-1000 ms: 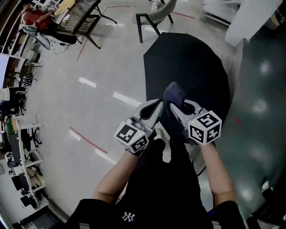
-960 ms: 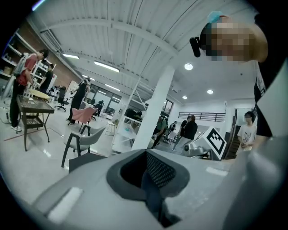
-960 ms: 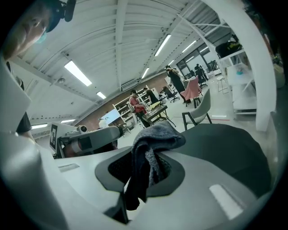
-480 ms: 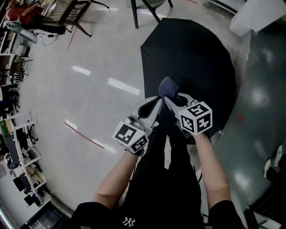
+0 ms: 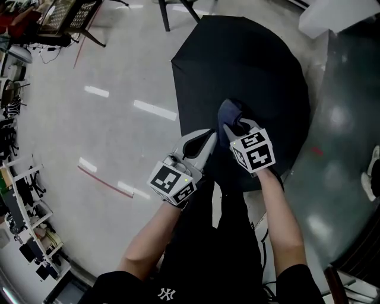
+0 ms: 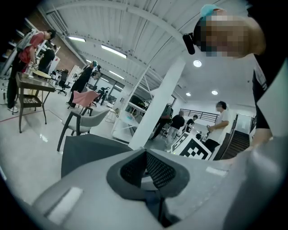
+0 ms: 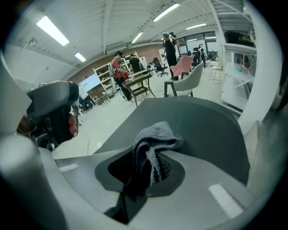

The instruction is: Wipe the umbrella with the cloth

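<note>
An open black umbrella rests canopy-up on the floor ahead of me; its canopy also fills the middle of the right gripper view and shows at the left of the left gripper view. My right gripper is shut on a blue-grey cloth, which bunches out past the jaws over the canopy's near part. My left gripper hangs beside it to the left, at the canopy's near edge, jaws shut with nothing between them.
A grey chair and a wire-top table stand beyond the umbrella. A white pillar rises behind the canopy. Shelves and clutter line the left side. Several people stand in the background.
Both grippers have moved forward over the umbrella, the right one carrying the cloth further onto the canopy. The view has shifted toward the umbrella.
</note>
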`<state>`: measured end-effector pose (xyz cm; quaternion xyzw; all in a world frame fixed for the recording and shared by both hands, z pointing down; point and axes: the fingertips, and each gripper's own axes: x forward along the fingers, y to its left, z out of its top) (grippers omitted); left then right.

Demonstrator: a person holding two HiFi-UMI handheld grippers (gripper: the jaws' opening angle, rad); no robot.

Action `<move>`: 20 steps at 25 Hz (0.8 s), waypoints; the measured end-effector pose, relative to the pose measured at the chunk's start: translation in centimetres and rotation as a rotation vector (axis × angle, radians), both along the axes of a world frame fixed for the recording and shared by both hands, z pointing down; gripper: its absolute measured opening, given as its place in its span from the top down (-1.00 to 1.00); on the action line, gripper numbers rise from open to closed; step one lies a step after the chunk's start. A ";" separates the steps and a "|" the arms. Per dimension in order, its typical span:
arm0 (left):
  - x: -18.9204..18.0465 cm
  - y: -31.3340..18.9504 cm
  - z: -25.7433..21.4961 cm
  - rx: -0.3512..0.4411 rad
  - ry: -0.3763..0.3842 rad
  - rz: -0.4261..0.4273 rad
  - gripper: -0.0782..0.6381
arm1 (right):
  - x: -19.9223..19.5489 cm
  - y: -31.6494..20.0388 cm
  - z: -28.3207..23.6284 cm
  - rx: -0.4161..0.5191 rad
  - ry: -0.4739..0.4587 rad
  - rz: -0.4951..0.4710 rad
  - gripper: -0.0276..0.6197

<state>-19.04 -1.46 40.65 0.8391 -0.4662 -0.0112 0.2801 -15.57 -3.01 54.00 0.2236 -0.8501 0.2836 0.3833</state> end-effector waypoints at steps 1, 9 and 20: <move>0.4 -0.3 0.2 -0.006 -0.002 0.008 0.78 | 0.7 -0.5 0.4 0.018 0.028 -0.005 0.65; 4.1 -2.1 1.2 -0.027 -0.007 0.068 0.78 | 6.1 -2.7 1.9 0.091 0.128 0.007 0.64; 9.2 -3.4 1.7 -0.015 0.003 0.116 0.78 | 15.5 -6.8 3.2 0.124 0.172 0.160 0.64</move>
